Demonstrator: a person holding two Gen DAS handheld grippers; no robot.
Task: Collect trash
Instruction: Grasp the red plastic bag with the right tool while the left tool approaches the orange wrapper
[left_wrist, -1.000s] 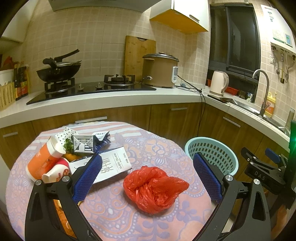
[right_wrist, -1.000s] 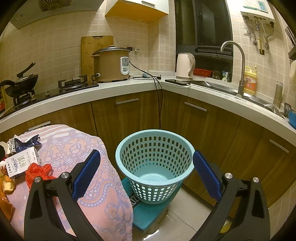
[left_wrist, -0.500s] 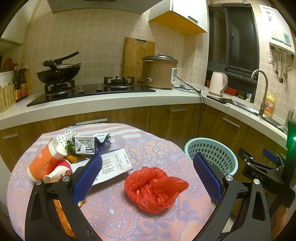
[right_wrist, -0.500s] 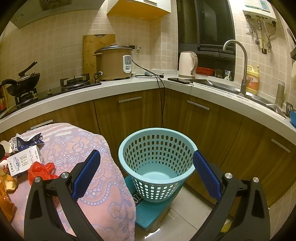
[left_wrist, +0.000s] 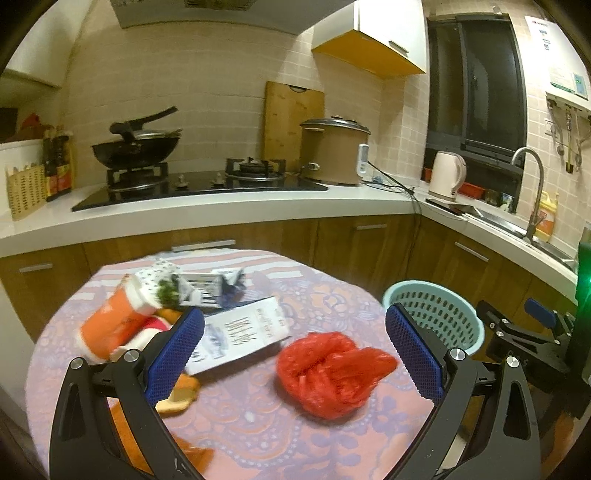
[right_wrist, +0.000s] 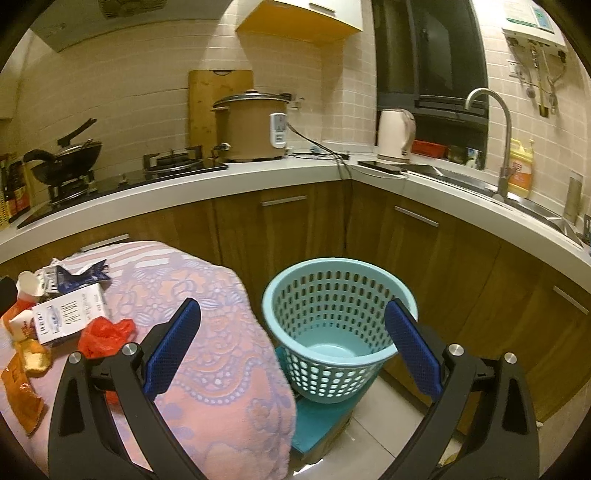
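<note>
A crumpled red plastic bag (left_wrist: 332, 373) (right_wrist: 105, 338) lies on the round table's pink patterned cloth (left_wrist: 258, 424), between the blue pads of my open left gripper (left_wrist: 293, 350), which hovers just short of it. Behind it lie a white carton (left_wrist: 240, 334) (right_wrist: 68, 317), an orange paper cup (left_wrist: 110, 328), a torn dark wrapper (left_wrist: 207, 288) and a bread scrap (left_wrist: 177, 395). A pale blue perforated waste basket (right_wrist: 338, 332) (left_wrist: 437, 314) stands empty on the floor to the right of the table. My right gripper (right_wrist: 291, 347) hangs open before the basket, holding nothing.
Wooden cabinets under a white counter (right_wrist: 332, 177) wrap around behind. The counter carries a wok (left_wrist: 135, 147), gas hob, rice cooker (right_wrist: 255, 127), kettle (right_wrist: 395, 134) and a sink with tap (right_wrist: 495, 129). The basket rests on a teal block (right_wrist: 321, 421) over pale floor tiles.
Both views have shifted slightly: my left gripper has drifted a little left and back from the red bag, and my right gripper has turned leftward, showing more of the table. Nothing was grasped.
</note>
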